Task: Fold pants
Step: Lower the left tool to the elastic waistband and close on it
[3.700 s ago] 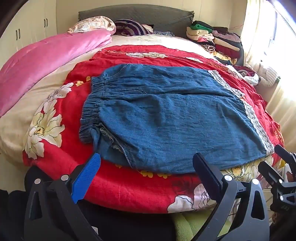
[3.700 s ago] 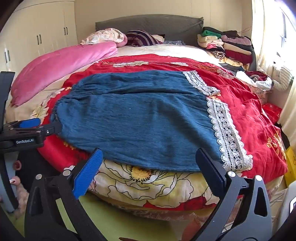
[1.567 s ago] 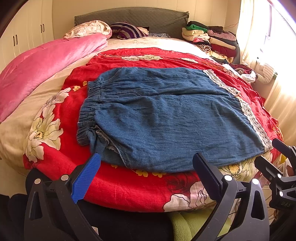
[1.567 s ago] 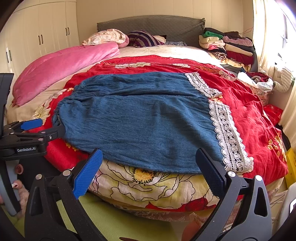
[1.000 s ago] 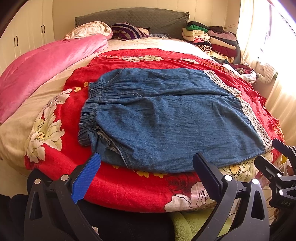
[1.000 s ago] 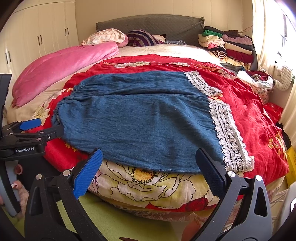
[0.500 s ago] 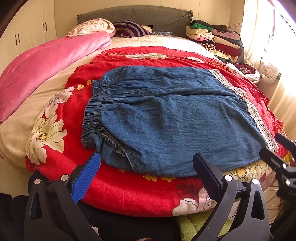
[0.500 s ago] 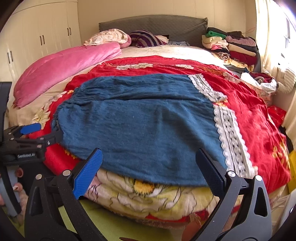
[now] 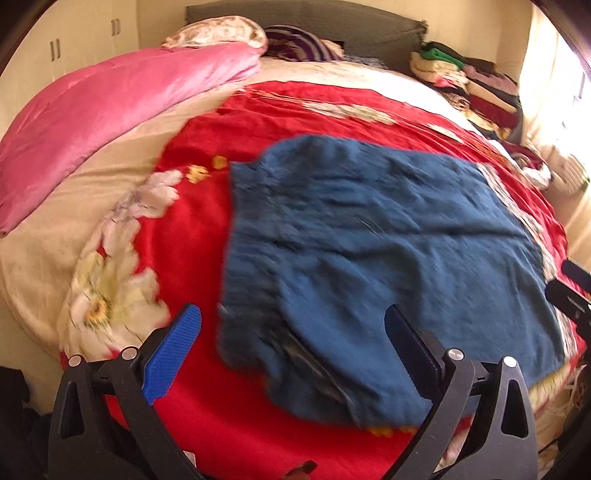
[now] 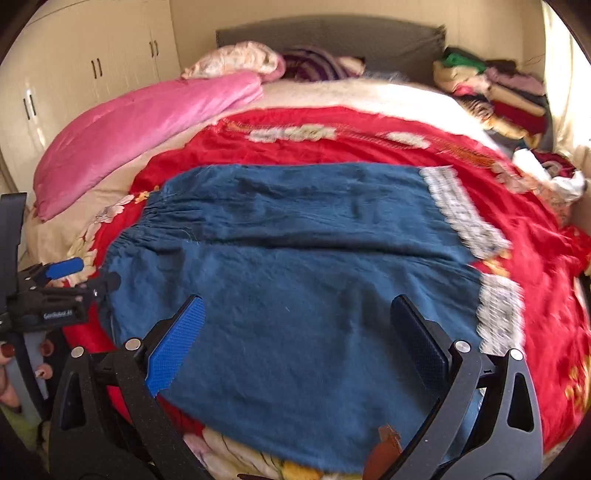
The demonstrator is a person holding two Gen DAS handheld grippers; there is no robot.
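Blue denim pants (image 9: 388, 251) with white lace hems (image 10: 461, 214) lie spread flat on a red floral blanket (image 9: 192, 236) on the bed. The elastic waistband is at the left, the hems at the right. My left gripper (image 9: 291, 347) is open and empty over the near waistband corner. My right gripper (image 10: 295, 332) is open and empty over the near leg of the pants (image 10: 295, 295). The left gripper also shows at the left edge of the right wrist view (image 10: 66, 284).
A pink quilt (image 9: 110, 107) lies along the bed's left side. Pillows (image 10: 240, 59) rest at the grey headboard (image 10: 332, 33). A stack of folded clothes (image 10: 495, 88) sits at the back right. White cupboards (image 10: 92, 74) stand at the left.
Both grippers have moved forward over the bed, closer to the pants. The views are blurred by motion. Both stay open.
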